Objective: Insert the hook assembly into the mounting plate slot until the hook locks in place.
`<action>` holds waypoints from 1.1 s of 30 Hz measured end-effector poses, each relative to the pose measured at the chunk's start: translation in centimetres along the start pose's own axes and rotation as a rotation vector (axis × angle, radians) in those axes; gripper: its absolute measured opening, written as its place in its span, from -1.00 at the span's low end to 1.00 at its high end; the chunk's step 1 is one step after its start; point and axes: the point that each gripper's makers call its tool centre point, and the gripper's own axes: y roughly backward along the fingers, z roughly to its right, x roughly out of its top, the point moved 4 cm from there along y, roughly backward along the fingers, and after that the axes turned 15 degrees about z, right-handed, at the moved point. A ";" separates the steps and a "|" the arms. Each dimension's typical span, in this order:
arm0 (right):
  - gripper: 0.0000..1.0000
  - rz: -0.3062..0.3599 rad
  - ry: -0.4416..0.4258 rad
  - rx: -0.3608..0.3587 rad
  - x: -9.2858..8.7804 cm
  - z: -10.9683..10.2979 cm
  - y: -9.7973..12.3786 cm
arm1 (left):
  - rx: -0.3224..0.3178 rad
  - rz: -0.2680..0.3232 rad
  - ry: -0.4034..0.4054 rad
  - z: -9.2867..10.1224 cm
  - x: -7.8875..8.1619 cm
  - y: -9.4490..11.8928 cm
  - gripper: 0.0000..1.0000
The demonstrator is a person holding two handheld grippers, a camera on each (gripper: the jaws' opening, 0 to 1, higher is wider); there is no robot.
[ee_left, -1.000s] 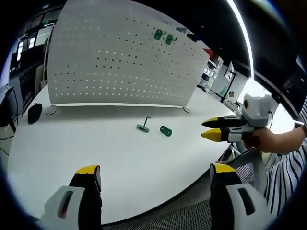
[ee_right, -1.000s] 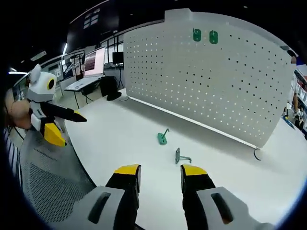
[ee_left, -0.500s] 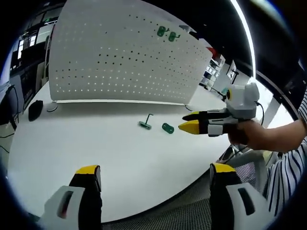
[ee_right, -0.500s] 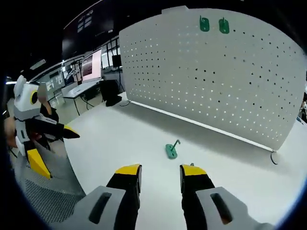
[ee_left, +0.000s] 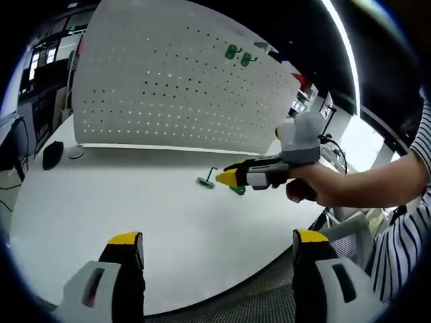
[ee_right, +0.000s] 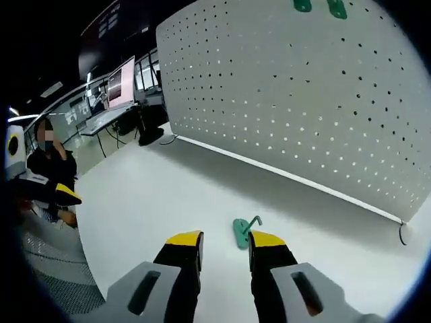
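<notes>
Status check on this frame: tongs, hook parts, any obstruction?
Right tongs open, empty, nearing green hook piece on white table. Left tongs open, held back. Second green piece lies beside. Nothing in the way.

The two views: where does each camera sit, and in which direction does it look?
Left gripper view: rides on the left gripper, held back over the table edge, facing the pegboard; its own jaws stand wide apart, and the right gripper with the person's hand comes in from the right.
Right gripper view: rides on the right gripper, low over the white table, looking at a green hook just beyond its jaws.
Shared: pegboard, table, green hook, and two green pieces hung high on the board.
</notes>
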 end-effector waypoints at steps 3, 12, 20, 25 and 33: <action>-0.53 -0.018 -0.016 0.000 -0.3 0.3 -1.0 | 0.000 0.002 0.022 -0.1 0.0 0.0 0.85; -0.54 -0.042 -0.068 -0.051 -0.9 2.1 -2.3 | 0.004 -0.008 0.037 -0.1 -0.2 -0.2 0.84; -0.61 -0.033 -0.096 -0.067 0.0 2.7 -3.9 | 0.011 -0.012 0.048 -0.2 -0.3 -0.2 0.83; -0.67 -0.035 -0.105 -0.073 0.6 2.9 -5.4 | 0.013 -0.012 0.052 -0.3 -0.2 -0.3 0.81; -0.94 -0.078 -0.126 -0.108 1.0 3.7 -7.3 | 0.013 -0.017 0.053 -0.3 -0.3 -0.3 0.81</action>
